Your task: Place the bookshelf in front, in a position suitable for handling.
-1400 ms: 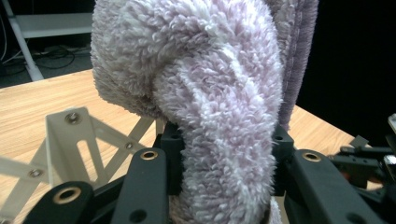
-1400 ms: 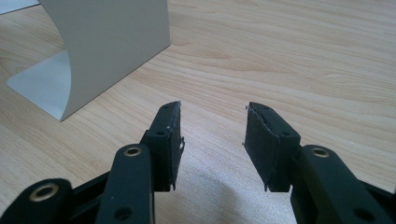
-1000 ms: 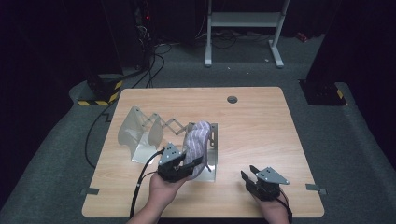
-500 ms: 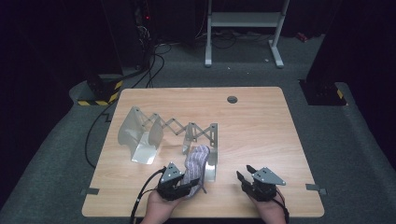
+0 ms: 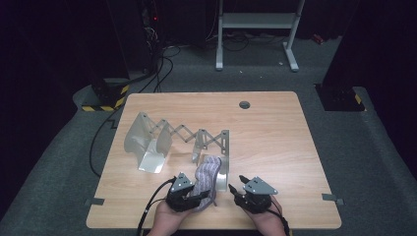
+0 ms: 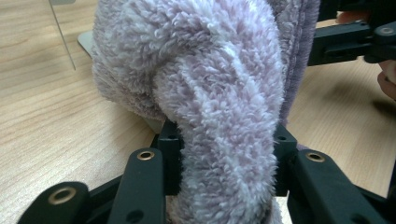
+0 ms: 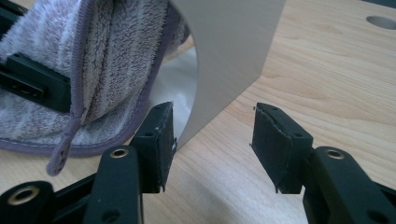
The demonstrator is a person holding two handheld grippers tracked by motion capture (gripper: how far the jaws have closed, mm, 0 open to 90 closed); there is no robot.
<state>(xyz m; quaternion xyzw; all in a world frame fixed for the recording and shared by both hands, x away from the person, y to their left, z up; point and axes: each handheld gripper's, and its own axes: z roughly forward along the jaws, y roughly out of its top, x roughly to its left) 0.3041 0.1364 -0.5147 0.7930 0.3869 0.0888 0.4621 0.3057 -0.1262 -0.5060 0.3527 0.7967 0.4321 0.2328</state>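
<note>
A fluffy lilac towel (image 5: 206, 173) lies bunched at the near end plate (image 5: 224, 167) of a metal scissor rack (image 5: 182, 135). My left gripper (image 5: 200, 197) is shut on the towel's near end; in the left gripper view the pile (image 6: 224, 93) bulges up from between the two pads. My right gripper (image 5: 236, 188) sits just right of the towel, low over the table. Its jaws have just been opening, and nothing is between them (image 7: 212, 140). Straight ahead of them stands the grey end plate (image 7: 233, 56), with the towel's striped side (image 7: 112, 60) to its left.
The rack stretches from the table's left middle to the near centre, with curved metal plates (image 5: 147, 145) at its left end. A cable hole (image 5: 244, 104) lies near the far edge. The wooden table (image 5: 295, 147) is bare on the right. A cable trails off the near left.
My left gripper has brought the towel down from over the rack toward the near edge. My right gripper has shifted left, closer to the towel and the end plate.
</note>
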